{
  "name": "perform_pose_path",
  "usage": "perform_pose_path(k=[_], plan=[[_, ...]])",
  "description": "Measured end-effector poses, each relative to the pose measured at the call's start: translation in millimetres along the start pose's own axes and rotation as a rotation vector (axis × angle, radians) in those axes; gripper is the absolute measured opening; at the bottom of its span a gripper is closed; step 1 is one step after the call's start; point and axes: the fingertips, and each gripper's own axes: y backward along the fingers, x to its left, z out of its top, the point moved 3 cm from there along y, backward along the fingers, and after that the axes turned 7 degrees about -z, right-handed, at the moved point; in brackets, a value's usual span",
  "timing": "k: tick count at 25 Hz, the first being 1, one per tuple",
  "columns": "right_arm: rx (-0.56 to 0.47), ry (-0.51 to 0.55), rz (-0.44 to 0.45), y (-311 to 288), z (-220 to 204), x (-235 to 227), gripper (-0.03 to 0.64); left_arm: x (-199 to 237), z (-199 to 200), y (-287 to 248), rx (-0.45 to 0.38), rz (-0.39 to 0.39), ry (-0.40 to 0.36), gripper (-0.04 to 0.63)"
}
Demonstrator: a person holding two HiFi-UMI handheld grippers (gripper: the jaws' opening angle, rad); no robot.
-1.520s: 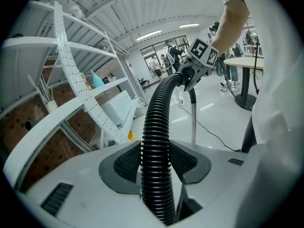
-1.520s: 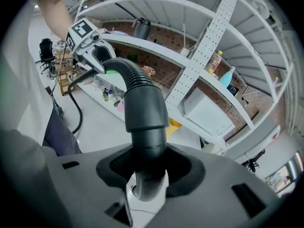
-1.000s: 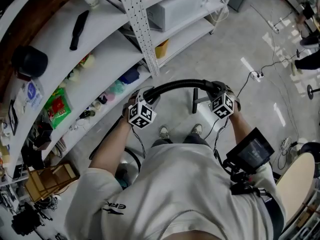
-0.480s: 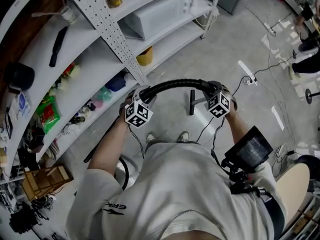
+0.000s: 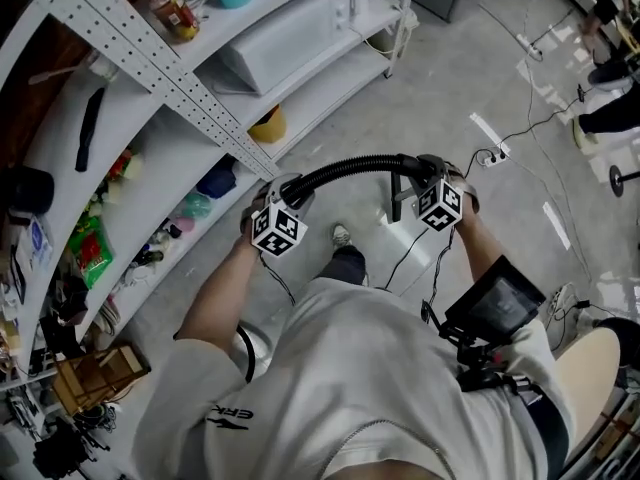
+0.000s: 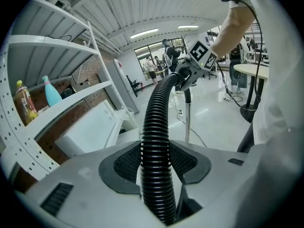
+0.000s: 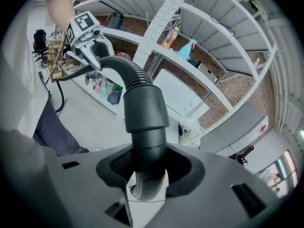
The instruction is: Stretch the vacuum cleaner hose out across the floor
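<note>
A black ribbed vacuum hose arcs in the air between my two grippers, in front of the person's chest. My left gripper is shut on the ribbed part, which runs up between its pads. My right gripper is shut on the hose's smooth end cuff, with a dark tube hanging below it. Across the arc, the left gripper view shows the right gripper, and the right gripper view shows the left gripper.
A white shelving rack runs along the left with bottles, small goods and a white box. A power strip and cables lie on the grey floor to the right. A round stool stands lower right.
The person has stepped along the rack, so the shelves slid down and left in view. One foot is now forward. Both grippers keep the hose in the same arc.
</note>
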Motion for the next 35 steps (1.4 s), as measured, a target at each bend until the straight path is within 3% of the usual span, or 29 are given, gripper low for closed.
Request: perform_pose_path(k=[8,17,25,35], plan=[[0.051,-0.028,0.009,-43,-25,-48,0.16,39,25,-61,-0.024,-0.08,-0.001,0.181],[0.093,-0.044,-0.018,-73,-44,-99,0.16,78,59,-108,-0.04,-0.116,-0.018,0.181],[0.07,-0.016,0.003,-97,-63,-147,0.16,92,89,-148,-0.028,-0.072,0.024,0.181],[0.027,0.031,0.059,-122,-129,-226,0.16,84,157,-220,0.013,-0.004,0.099,0.181]])
